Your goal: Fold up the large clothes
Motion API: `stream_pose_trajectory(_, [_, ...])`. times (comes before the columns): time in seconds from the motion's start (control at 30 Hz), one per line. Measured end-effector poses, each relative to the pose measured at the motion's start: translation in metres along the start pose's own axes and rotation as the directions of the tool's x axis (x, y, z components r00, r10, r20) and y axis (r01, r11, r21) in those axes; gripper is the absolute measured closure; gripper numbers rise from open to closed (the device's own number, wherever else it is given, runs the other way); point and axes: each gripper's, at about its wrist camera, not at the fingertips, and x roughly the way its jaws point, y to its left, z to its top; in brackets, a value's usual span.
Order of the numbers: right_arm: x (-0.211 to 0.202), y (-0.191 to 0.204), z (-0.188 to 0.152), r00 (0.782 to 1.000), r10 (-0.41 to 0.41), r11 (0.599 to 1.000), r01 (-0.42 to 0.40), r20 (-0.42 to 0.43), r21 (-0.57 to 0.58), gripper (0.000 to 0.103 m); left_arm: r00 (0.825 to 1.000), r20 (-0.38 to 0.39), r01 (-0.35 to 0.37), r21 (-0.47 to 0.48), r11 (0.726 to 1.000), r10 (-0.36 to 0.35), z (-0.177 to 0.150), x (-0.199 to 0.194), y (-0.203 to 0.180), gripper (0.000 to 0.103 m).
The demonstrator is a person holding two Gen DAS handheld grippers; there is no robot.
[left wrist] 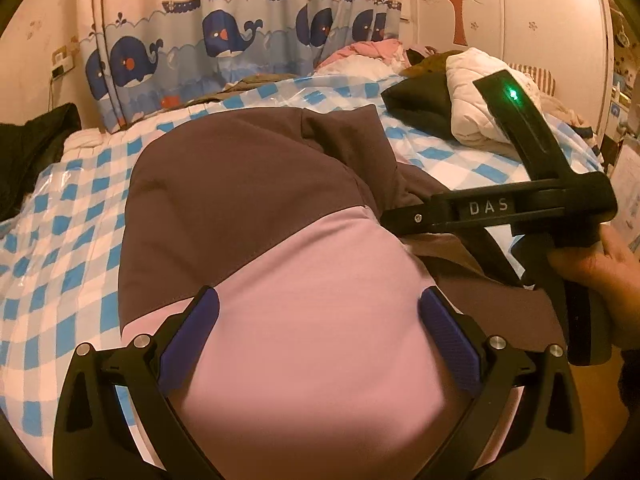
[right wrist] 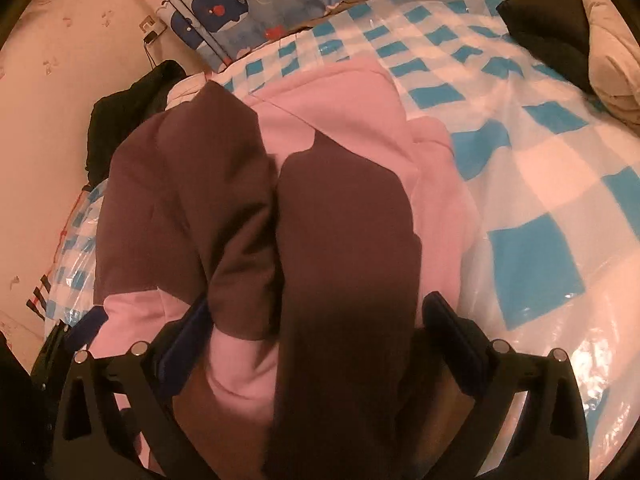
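A large brown and pink garment [left wrist: 248, 184] lies bunched on the bed, which has a blue-and-white checked cover [left wrist: 60, 232] under clear plastic. In the left wrist view my left gripper [left wrist: 320, 328] stands open just above a pink panel, its blue pads [left wrist: 196, 324] wide apart. The right gripper's black body [left wrist: 500, 208] reaches in from the right, held by a hand [left wrist: 600, 256], low against the garment's brown edge. In the right wrist view my right gripper [right wrist: 320, 336] is open with brown and pink folds [right wrist: 340, 216] between its fingers.
A whale-print curtain [left wrist: 208, 40] hangs behind the bed. At the back right lies a pile with a white quilted item [left wrist: 476, 96] and a black garment [left wrist: 420, 104]. Another black garment [left wrist: 32, 148] sits at the left edge by the wall. Bare checked cover [right wrist: 540, 200] lies to the right.
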Motion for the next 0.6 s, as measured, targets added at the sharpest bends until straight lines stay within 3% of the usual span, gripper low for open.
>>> stream_pose_trajectory(0.43, [0.002,-0.004,-0.003,0.999,0.033,0.999,-0.033,0.008,0.019,0.006,1.0,-0.001,0.018,-0.01,1.0,-0.018,0.0,-0.002,-0.002,0.007])
stream_pose_trajectory(0.53, [0.002,-0.005,-0.002,0.999,0.032,0.999,-0.032,0.011,0.02,0.006,0.991,0.007,0.135,-0.096,0.986,-0.135,0.009,-0.019,0.016,0.007])
stream_pose_trajectory(0.6, [0.002,-0.006,-0.002,0.999,0.036,0.999,-0.037,0.012,0.02,0.006,0.974,0.062,0.225,-0.273,0.935,-0.216,0.011,-0.041,0.057,0.007])
